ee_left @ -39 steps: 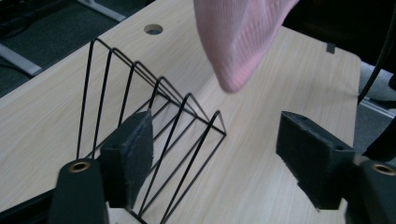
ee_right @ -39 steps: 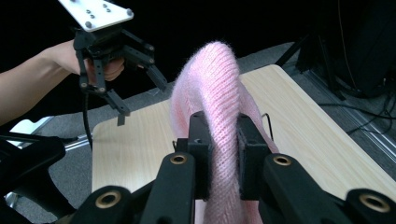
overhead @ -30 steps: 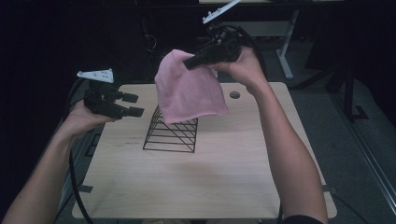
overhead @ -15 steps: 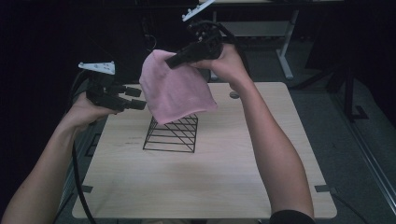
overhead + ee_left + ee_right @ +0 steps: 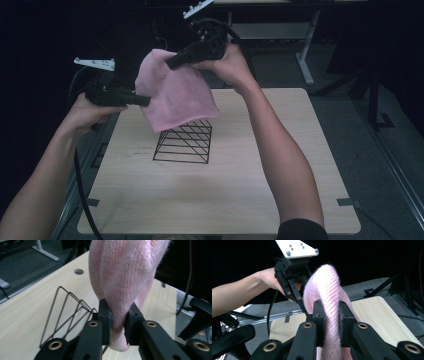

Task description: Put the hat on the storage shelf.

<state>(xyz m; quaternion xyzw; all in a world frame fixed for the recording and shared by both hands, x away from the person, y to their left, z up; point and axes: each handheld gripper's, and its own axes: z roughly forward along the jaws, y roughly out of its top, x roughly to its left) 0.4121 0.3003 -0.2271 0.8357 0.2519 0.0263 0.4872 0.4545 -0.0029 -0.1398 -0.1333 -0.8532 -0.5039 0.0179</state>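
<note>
Hiding wire rack [image 5: 185, 144] top: pink cloth [image 5: 175, 95], 2 tools clamped.

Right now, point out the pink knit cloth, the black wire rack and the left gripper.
pink knit cloth [image 5: 177, 95], high view, middle of the hanging fabric.
black wire rack [image 5: 185, 145], high view, its front wire rungs.
left gripper [image 5: 118, 320], left gripper view, between its fingertips, shut on the cloth's edge.

quick count: 1 pink knit cloth [image 5: 175, 95], 1 black wire rack [image 5: 184, 141] at its 6 o'clock, 1 wooden table [image 5: 220, 200], 2 grippers, left gripper [image 5: 142, 101], right gripper [image 5: 172, 63].
</note>
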